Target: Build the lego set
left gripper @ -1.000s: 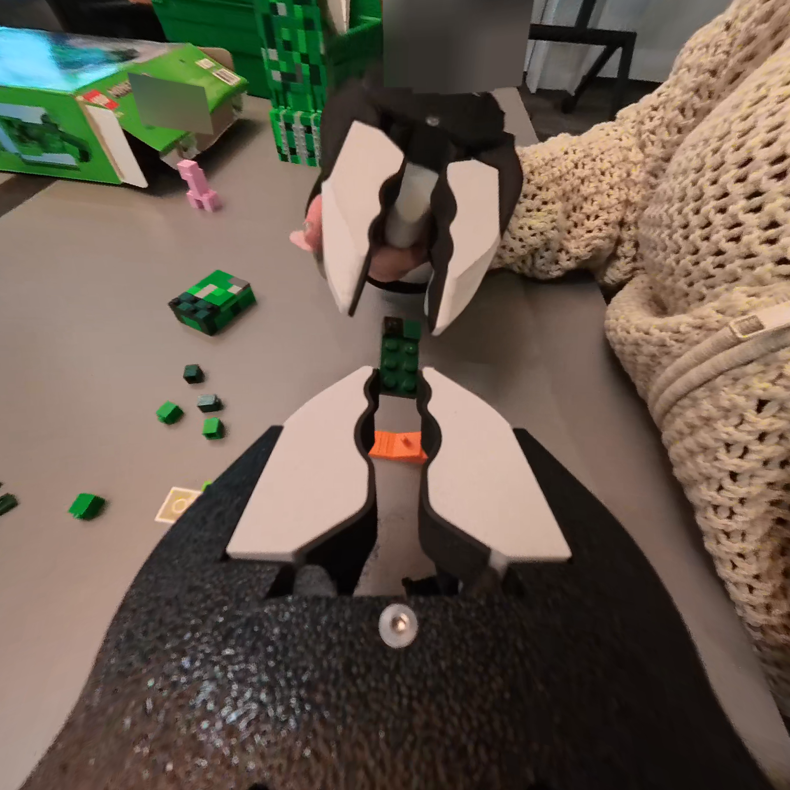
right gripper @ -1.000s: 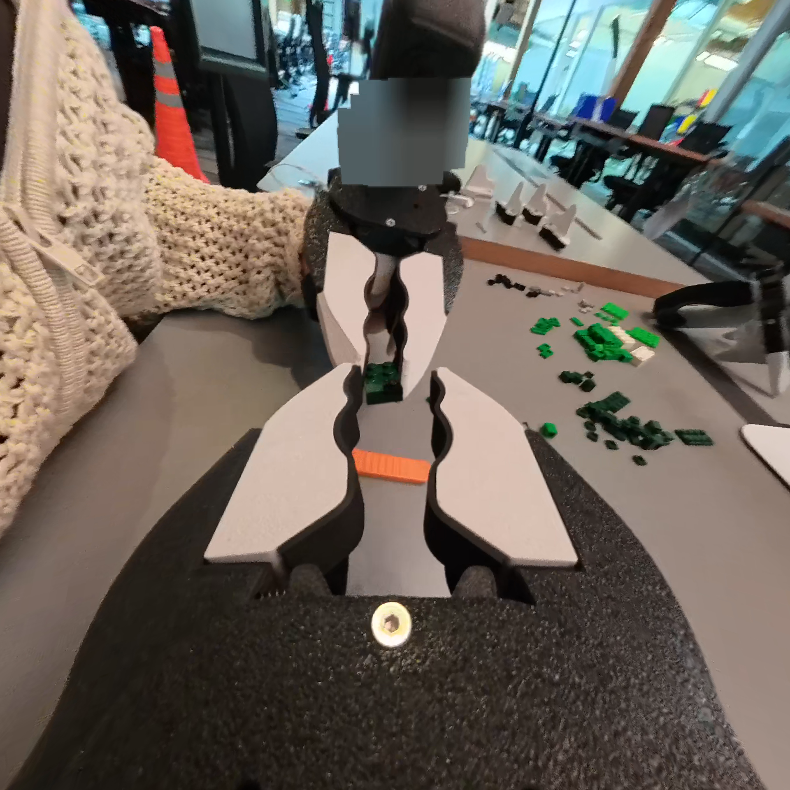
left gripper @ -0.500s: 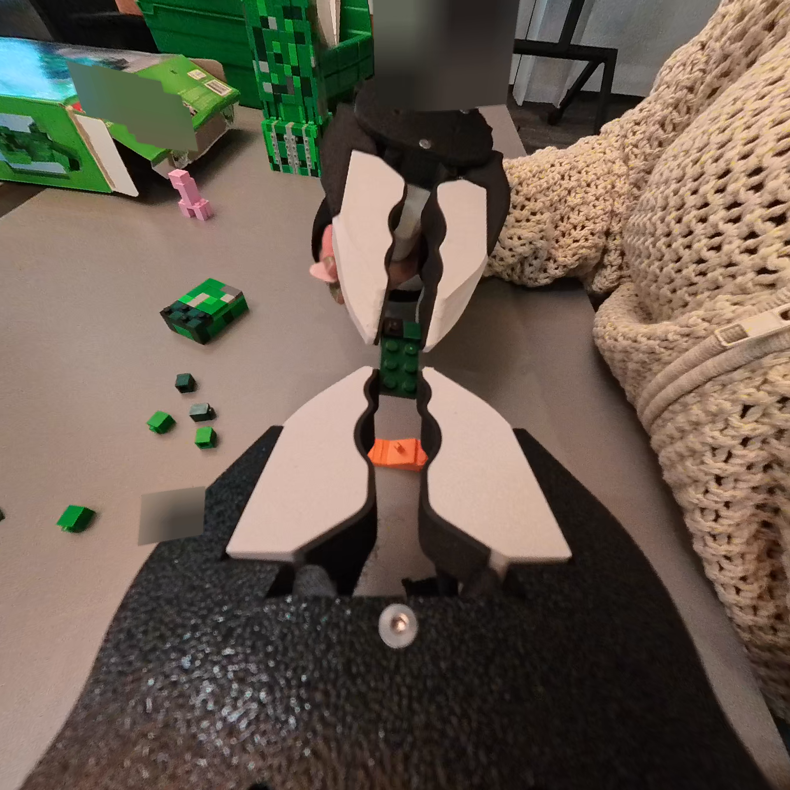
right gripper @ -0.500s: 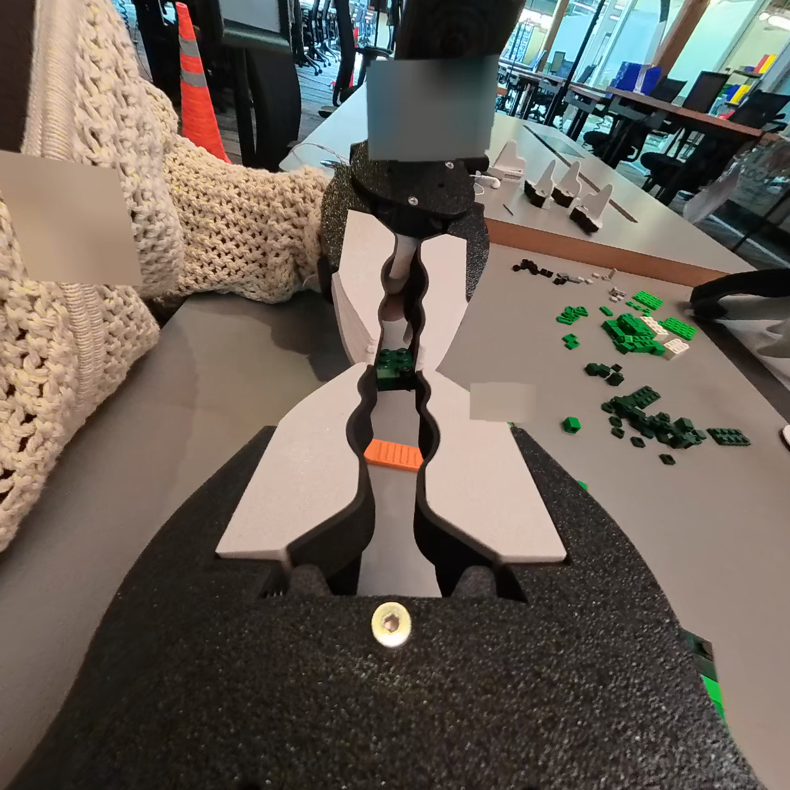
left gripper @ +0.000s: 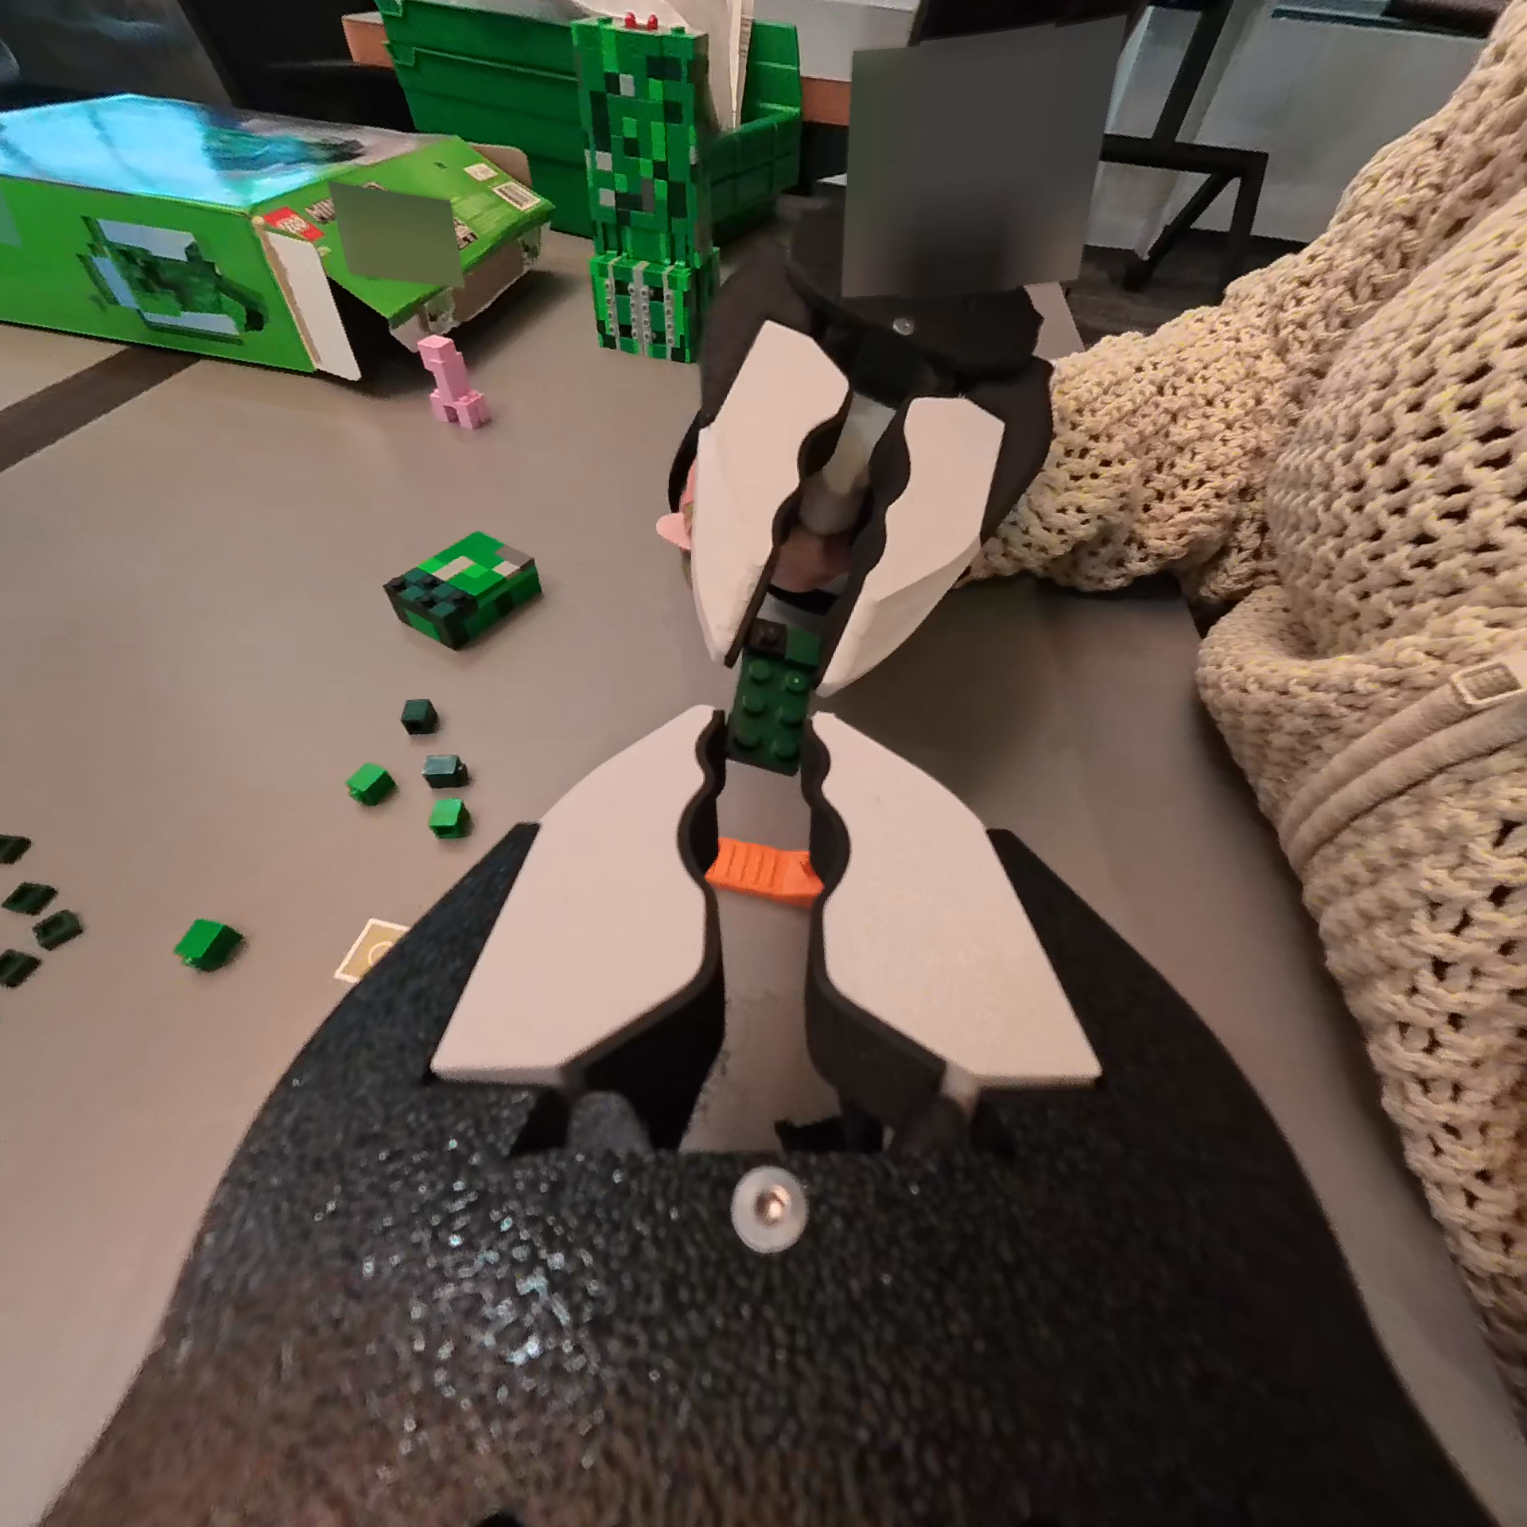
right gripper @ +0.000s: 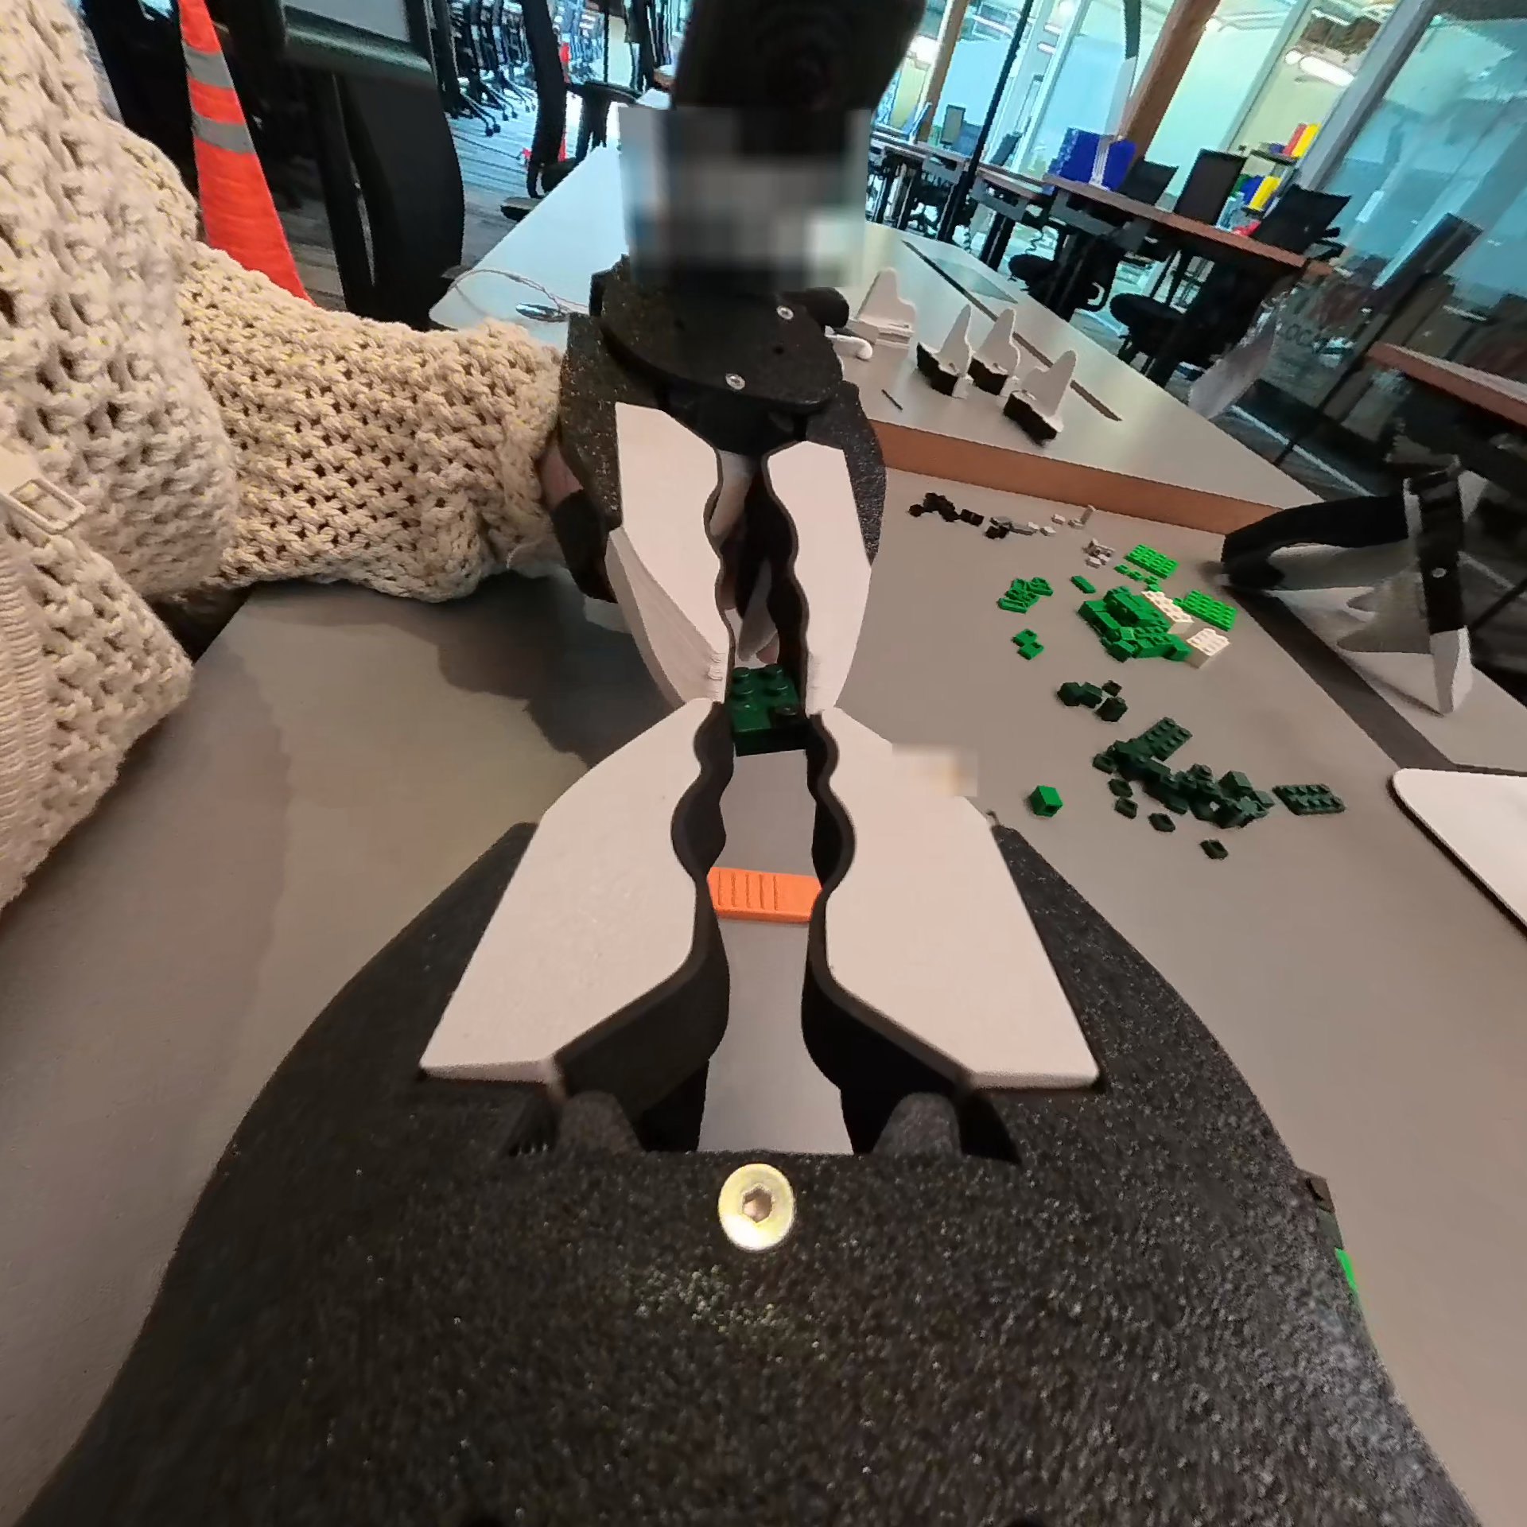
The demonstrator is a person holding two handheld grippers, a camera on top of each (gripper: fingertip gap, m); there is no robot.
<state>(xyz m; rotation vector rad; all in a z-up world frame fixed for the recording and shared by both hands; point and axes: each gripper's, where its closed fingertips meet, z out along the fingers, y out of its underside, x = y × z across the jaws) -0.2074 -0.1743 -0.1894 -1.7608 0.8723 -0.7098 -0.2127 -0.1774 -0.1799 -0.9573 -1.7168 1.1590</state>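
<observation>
Dark green studs show between the two tools: a small brick assembly (left gripper: pixel 773 711) is held above the grey table (left gripper: pixel 206 512), with the left gripper (left gripper: pixel 764 731) closed on its near end and the right gripper (left gripper: pixel 781 653) pinched onto its far end. Both pairs of jaws are nearly together, parted only by the width of the piece, and from the other side the same assembly (right gripper: pixel 764 711) sits wedged between both sets of tips. I'd judge a join is being pressed home here, though whether it has seated I cannot tell.

As for progress, it looks partway. A tall green block figure (left gripper: pixel 649 182) stands finished at the back beside the opened box (left gripper: pixel 165 248), and a small chequered green block (left gripper: pixel 463 588) lies built on the table. Still loose (quite a lot, really): scattered green bits (left gripper: pixel 413 777) on one side and heaps of green pieces (right gripper: pixel 1148 620) on the other, so plenty remains.
</observation>
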